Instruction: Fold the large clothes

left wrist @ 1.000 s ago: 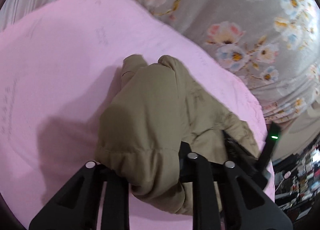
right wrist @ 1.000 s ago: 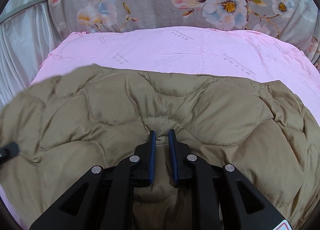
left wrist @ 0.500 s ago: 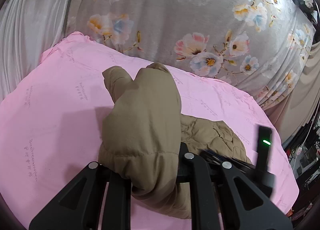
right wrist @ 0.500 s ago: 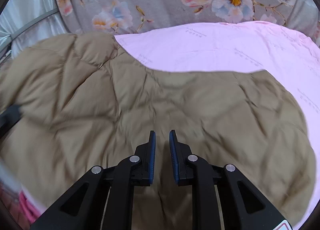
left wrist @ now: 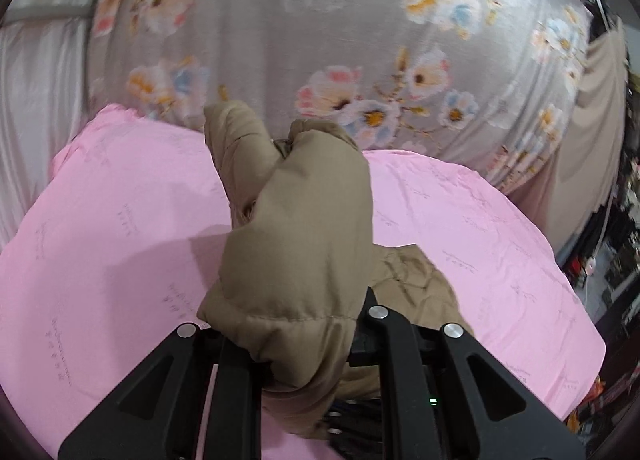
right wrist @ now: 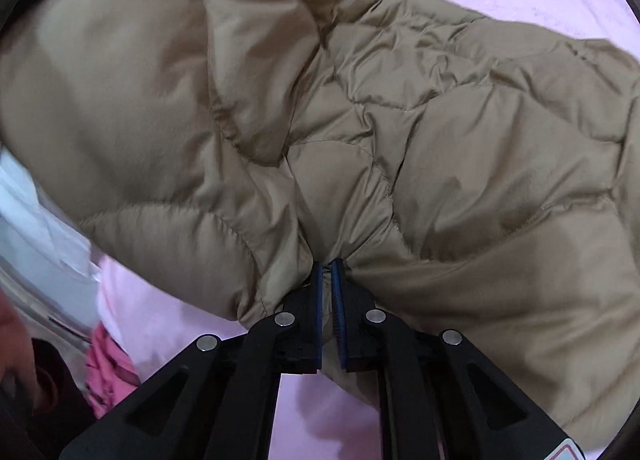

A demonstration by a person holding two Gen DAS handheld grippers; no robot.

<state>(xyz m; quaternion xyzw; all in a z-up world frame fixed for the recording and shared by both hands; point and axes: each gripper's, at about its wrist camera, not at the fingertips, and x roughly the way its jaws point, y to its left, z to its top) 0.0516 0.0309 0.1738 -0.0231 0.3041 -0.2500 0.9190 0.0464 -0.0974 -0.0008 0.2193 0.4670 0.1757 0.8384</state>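
Folding goes best here if both grips carry the jacket (right wrist: 400, 131) together, keeping the lifted part level so the padding lands flat without bunching. Right gripper (right wrist: 327, 292) has just been closing its jaws, and a pinch of tan quilted fabric sits between the blue pads, the jacket's bulk spreading far and to the right over the pink sheet (left wrist: 100, 240). Left gripper (left wrist: 298, 344) is clamped on a puffy sleeve (left wrist: 304, 227), which drapes over and hides its fingertips.
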